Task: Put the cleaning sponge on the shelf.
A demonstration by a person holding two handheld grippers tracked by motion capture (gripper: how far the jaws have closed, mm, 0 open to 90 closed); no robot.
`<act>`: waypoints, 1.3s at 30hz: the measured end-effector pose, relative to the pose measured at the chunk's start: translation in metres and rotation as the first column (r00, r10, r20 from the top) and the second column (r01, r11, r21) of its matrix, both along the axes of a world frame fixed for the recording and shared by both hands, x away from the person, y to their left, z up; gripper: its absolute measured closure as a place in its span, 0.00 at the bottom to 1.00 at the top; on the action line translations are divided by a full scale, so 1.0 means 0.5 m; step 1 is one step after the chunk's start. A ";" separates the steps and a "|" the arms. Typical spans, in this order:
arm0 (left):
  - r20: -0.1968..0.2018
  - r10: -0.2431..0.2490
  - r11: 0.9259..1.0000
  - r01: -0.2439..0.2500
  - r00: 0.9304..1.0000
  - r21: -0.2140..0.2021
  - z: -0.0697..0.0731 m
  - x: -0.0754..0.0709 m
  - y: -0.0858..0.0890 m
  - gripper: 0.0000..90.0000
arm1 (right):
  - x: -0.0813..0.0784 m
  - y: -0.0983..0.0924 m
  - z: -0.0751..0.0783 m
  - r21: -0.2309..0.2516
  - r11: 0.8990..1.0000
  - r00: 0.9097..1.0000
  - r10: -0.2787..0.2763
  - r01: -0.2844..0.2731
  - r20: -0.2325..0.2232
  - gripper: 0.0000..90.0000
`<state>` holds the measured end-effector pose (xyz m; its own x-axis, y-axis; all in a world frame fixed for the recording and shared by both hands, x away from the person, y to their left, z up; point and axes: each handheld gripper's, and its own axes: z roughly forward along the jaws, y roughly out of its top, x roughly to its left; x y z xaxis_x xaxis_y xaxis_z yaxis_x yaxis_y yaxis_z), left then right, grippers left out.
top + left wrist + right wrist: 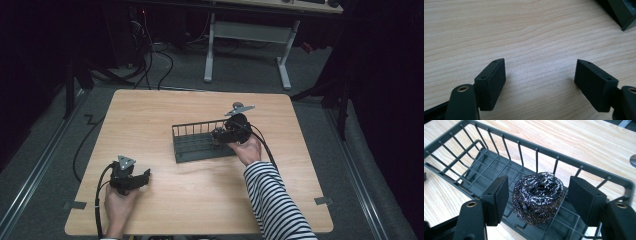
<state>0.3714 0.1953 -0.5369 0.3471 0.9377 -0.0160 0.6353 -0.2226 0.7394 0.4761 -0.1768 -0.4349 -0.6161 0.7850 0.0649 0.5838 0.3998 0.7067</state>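
Scourer (537,197) sitting in the wire basket (584,166), between the parted jaws of our right gripper (537,201).
Nearest us, we are resting the left gripper (131,178) with its jaws wide and empty over the table (200,200); farther off, we are keeping the right pads off the steel wool, so we judge lifting straight up, clear of the rails, the cleanest exit.

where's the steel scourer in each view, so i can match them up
High view: steel scourer barely visible by the right gripper, right end of the wire basket.
Left gripper view: not visible; a dark corner at top right.
Right gripper view: scourer centre, apart from both pads.
Shared landmark: wire basket.
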 end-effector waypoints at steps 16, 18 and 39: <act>0.000 0.000 1.000 0.000 1.000 0.000 0.000 0.000 0.000 0.29 | -0.030 -0.045 0.046 0.059 0.998 0.999 -0.020 0.017 0.050 0.39; 0.000 0.000 1.000 0.000 1.000 0.000 0.000 0.000 0.000 0.29 | -0.035 -0.051 0.051 0.063 0.998 0.998 -0.022 0.019 0.056 0.39; 0.001 0.000 1.000 0.000 1.000 0.002 0.000 0.000 -0.001 0.29 | -0.089 -0.129 0.078 0.117 0.992 0.992 -0.060 0.046 0.113 0.41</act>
